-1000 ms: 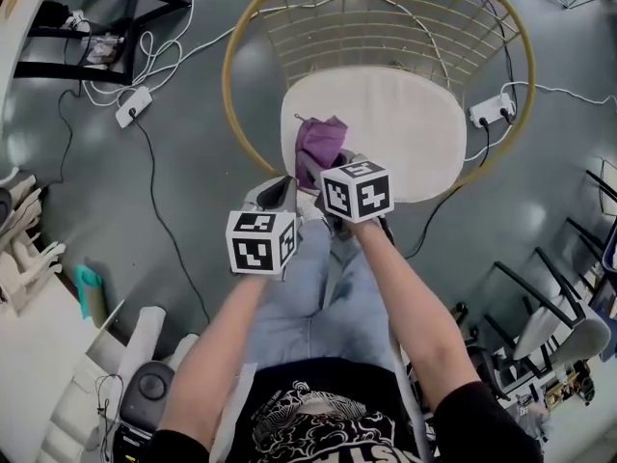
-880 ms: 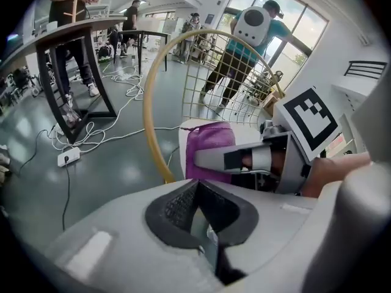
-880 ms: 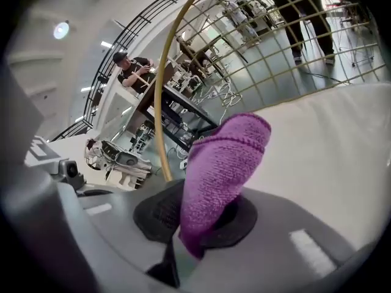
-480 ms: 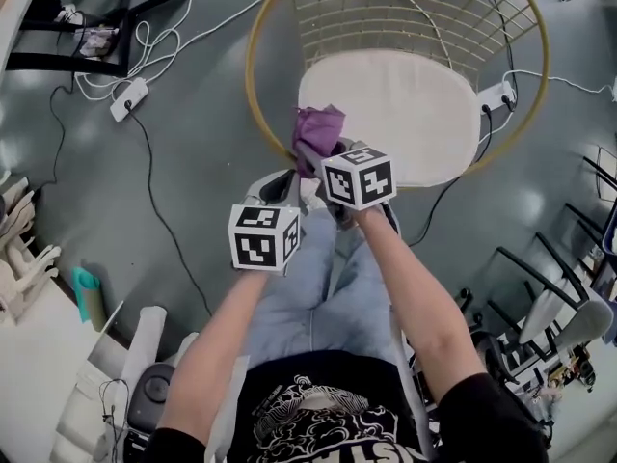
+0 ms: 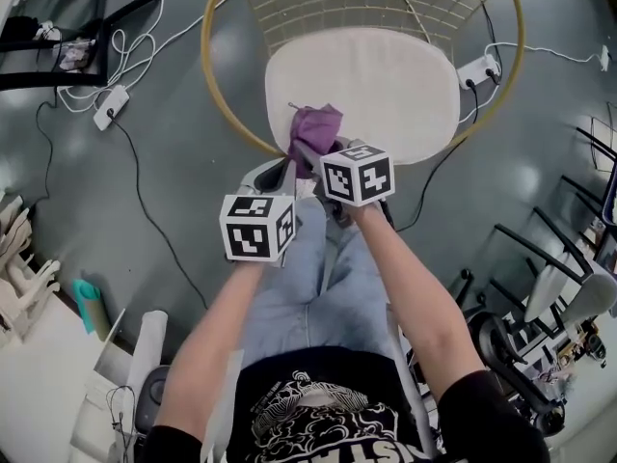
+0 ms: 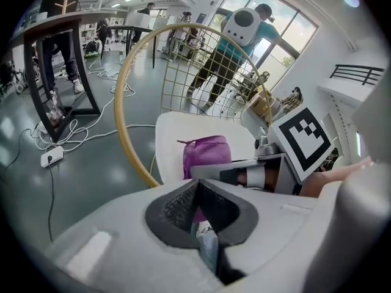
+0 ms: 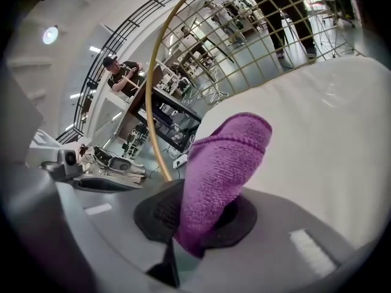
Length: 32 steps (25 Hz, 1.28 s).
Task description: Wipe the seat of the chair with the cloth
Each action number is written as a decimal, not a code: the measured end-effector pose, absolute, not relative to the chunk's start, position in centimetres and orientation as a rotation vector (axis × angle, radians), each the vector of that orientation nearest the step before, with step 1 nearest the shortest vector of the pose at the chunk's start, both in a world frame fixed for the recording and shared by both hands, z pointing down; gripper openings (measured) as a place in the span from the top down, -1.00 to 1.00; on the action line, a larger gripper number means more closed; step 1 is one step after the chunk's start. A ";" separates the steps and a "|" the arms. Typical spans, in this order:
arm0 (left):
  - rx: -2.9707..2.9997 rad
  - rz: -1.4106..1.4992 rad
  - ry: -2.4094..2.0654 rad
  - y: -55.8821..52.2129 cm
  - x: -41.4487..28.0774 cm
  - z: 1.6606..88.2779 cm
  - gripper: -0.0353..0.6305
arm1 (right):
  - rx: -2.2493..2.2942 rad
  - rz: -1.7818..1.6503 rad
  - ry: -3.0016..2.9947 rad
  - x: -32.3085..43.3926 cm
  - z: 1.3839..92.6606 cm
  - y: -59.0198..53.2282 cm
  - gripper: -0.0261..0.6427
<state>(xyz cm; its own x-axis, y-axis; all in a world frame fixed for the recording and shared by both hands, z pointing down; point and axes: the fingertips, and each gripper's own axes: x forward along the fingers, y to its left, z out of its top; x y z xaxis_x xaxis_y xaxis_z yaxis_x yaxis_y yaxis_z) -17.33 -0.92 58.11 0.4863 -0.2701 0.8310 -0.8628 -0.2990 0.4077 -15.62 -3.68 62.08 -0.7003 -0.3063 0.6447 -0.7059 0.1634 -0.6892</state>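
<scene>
Cloth (image 7: 226,163) sits tight in our right gripper (image 7: 198,215): the jaws are squeezed shut on its lower end and the rest pokes out in front. Our left gripper (image 6: 197,191) has its jaws pressed together with nothing in them, and it hangs just beside the right one. The purple cloth is over the near left edge of the white seat (image 5: 386,85) of the chair (image 5: 214,95); we cannot tell if it touches.

We think the wiping is only about to start. To do it well, we should push the cloth down flat on the seat, so lots of it rubs and not just the tip. Then we go side to side in long rows, from the front edge to the back by the wire bars (image 5: 366,8), and miss no spot. We should hold tight so the cloth does not slip out, and not let the hard jaws scrape the seat.

We count one chair, one seat, one cloth and two grippers, plus two plug strips (image 5: 110,106) on the floor (image 5: 174,191)
</scene>
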 end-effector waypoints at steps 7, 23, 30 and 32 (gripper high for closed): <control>1.827 0.841 -0.926 0.7 -14.4 58.3 0.90 | 0.997 1.516 -2.048 -12.0 63.3 -1.9 0.75; 1.853 0.908 -0.851 2.2 -5.5 58.9 0.90 | 1.080 1.485 -1.924 0.0 65.5 0.0 0.75; 1.889 0.928 -0.812 1.5 -0.4 58.7 0.90 | 1.132 1.471 -1.892 6.0 65.5 0.0 0.75; 1.892 0.930 -0.809 1.2 0.7 58.6 0.90 | 1.140 1.476 -1.891 7.3 65.3 -0.1 0.75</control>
<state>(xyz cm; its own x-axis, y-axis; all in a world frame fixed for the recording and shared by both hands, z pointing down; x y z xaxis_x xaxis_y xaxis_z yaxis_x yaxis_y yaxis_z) 0.71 1.19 58.60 0.5130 -0.1721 0.8409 -0.8089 -0.4248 0.4066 7.27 -0.14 65.30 -0.5371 -0.3163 0.7819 -0.8353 0.0709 -0.5451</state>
